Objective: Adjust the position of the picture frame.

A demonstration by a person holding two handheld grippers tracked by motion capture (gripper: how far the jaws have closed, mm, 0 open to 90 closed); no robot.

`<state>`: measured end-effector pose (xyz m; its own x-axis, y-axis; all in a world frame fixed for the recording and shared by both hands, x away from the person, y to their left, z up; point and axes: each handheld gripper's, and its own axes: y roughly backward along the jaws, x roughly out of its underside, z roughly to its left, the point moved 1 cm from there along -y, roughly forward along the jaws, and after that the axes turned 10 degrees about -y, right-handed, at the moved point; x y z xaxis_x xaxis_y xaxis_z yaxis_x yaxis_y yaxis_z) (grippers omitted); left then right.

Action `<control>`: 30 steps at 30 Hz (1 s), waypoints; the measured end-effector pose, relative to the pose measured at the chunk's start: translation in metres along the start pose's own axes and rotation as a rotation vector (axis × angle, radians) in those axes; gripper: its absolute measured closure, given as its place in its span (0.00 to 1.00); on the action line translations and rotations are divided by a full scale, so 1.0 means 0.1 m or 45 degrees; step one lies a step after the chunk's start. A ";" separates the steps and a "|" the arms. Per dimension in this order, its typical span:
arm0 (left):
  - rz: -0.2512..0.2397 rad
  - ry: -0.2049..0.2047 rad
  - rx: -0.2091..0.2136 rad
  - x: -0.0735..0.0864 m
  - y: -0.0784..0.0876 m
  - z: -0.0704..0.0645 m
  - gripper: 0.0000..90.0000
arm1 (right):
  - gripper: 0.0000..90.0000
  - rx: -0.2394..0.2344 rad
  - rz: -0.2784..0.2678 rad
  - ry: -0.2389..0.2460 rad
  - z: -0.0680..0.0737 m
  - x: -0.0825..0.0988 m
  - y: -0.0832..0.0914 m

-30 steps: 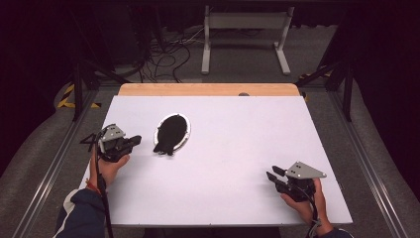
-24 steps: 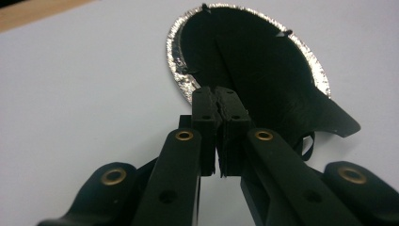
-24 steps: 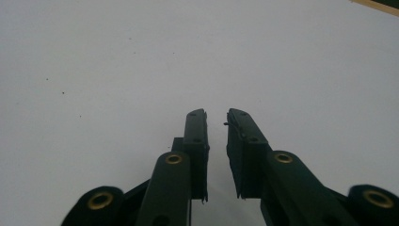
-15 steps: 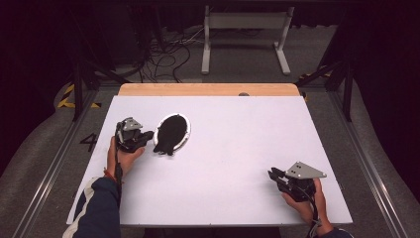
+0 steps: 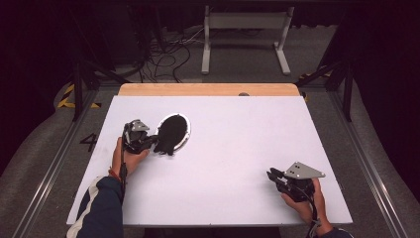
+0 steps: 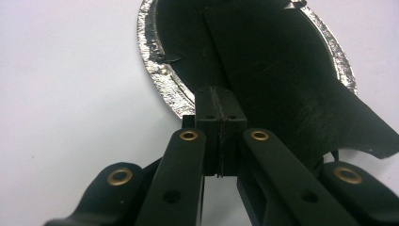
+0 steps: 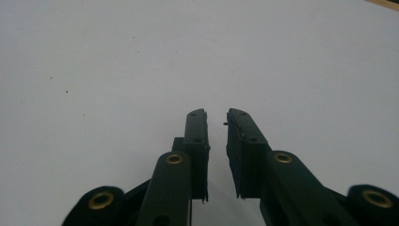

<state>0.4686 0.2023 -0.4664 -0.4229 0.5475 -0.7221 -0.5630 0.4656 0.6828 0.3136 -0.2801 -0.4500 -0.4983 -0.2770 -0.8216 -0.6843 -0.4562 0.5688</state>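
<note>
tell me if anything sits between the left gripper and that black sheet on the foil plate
Nothing visible does. The left gripper, jaws shut, is already at the near edge of the black sheet lying over the foil plate; only bare white table surrounds them.

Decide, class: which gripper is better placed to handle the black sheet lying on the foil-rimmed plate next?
Left. The left gripper sits with jaws shut at the black sheet on the foil-rimmed plate. The right gripper rests near the table's opposite corner, jaws slightly apart over bare surface.
</note>
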 end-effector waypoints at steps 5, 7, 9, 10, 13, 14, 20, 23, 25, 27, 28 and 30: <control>0.004 -0.033 0.012 -0.04 -0.03 -0.07 1.00 | 0.87 -0.005 0.005 0.005 0.01 0.00 0.00; 0.002 -0.034 0.012 -0.05 -0.04 -0.08 1.00 | 0.87 -0.006 0.006 0.008 0.01 0.00 -0.01; 0.002 -0.037 0.011 -0.05 -0.04 -0.08 0.99 | 0.87 -0.007 0.006 0.010 0.01 0.00 -0.01; -0.001 -0.031 0.014 -0.05 -0.04 -0.07 0.99 | 0.87 -0.006 0.006 0.009 0.01 0.00 -0.01; -0.001 -0.032 0.019 -0.05 -0.03 -0.07 0.98 | 0.87 -0.006 0.004 0.003 0.01 0.00 0.00; -0.003 -0.034 0.017 -0.05 -0.03 -0.06 0.97 | 0.87 -0.006 0.006 0.003 0.01 0.00 0.00; 0.001 -0.025 0.053 -0.04 0.00 -0.10 0.95 | 0.87 -0.005 0.004 0.007 0.02 -0.01 0.00; 0.003 -0.028 0.039 -0.04 0.00 -0.12 0.96 | 0.87 -0.006 0.001 0.010 0.02 -0.02 -0.01; -0.002 -0.027 0.042 -0.04 0.00 -0.12 0.96 | 0.87 -0.005 -0.001 0.007 0.02 -0.03 -0.01; -0.001 -0.035 0.041 -0.04 0.00 -0.13 0.97 | 0.88 -0.006 0.001 0.015 0.04 -0.06 -0.05; -0.001 -0.035 0.041 -0.04 0.00 -0.13 0.98 | 0.88 -0.006 0.001 0.015 0.04 -0.06 -0.05; -0.001 -0.027 0.044 -0.04 0.00 -0.14 0.98 | 0.89 -0.007 0.000 0.014 0.05 -0.08 -0.08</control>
<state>0.4607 0.1906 -0.4655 -0.4072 0.5615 -0.7203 -0.5385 0.4894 0.6859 0.3204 -0.2696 -0.4477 -0.4925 -0.2864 -0.8218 -0.6811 -0.4609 0.5689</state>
